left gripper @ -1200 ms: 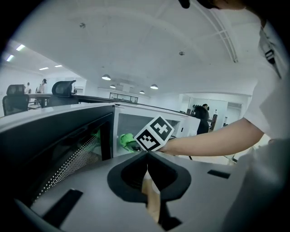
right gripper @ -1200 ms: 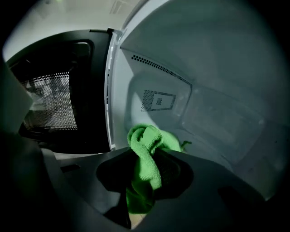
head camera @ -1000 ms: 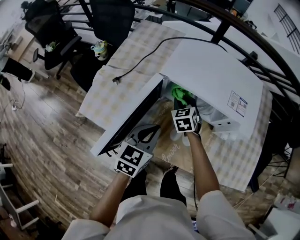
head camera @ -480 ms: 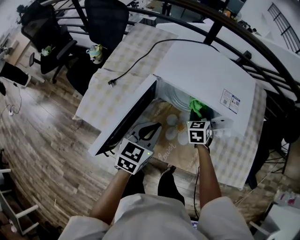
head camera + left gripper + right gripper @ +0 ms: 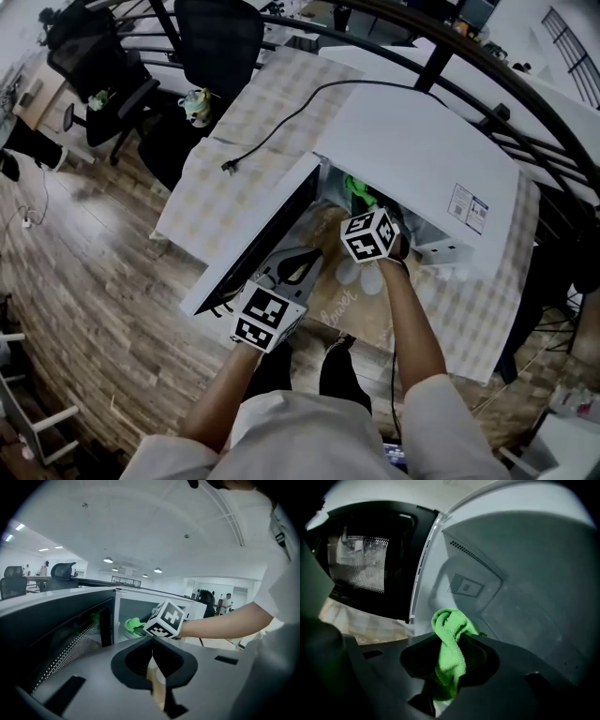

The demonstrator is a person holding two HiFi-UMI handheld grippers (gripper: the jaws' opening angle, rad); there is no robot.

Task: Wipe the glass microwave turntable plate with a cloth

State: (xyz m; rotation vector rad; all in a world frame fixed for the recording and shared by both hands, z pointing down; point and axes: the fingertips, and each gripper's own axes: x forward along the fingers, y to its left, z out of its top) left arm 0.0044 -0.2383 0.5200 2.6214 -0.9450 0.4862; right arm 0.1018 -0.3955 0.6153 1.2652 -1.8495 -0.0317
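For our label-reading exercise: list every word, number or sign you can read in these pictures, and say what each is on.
"lower": cursive, an uncertain reading, on the mat in front of the microwave.
Sticker on the microwave's top: print too small to read.
Nothing else legible.

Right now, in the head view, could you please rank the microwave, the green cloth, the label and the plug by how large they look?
1. microwave, by far the largest
2. cloth and label: about alike, and the cloth is partly hidden, so no ranking between them
3. plug, the smallest
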